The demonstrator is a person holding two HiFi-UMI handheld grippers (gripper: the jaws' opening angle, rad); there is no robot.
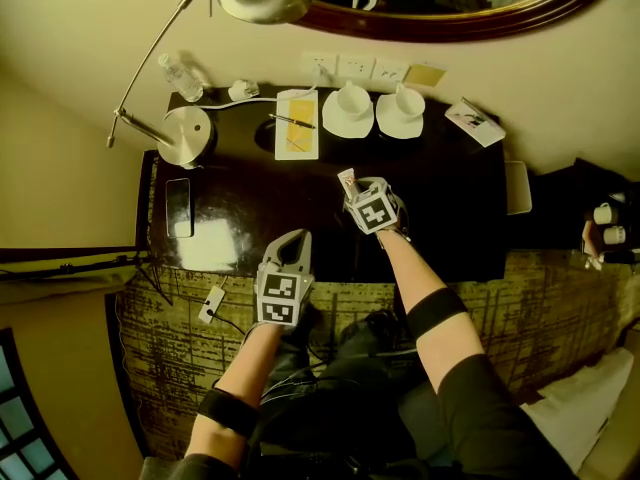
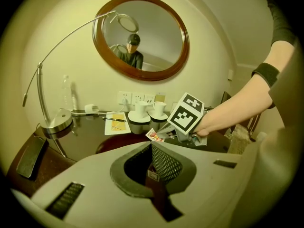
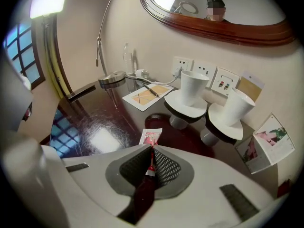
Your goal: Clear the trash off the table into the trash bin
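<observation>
right tongs [image 3: 151,152]: pinching sachet [image 3: 152,136] (red-white) | left tongs [image 1: 291,238]: closed

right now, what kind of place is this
Most likely a hotel room: a dark desk set with two white cups on saucers, a notepad with a pen, a water bottle, and an oval wood-framed mirror above.

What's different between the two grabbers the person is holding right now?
The right gripper is shut on a small red-and-white packet; the left gripper is shut on nothing. The right gripper reaches further over the table, while the left gripper hangs near its front edge. Both have closed jaws and point downward.
</observation>
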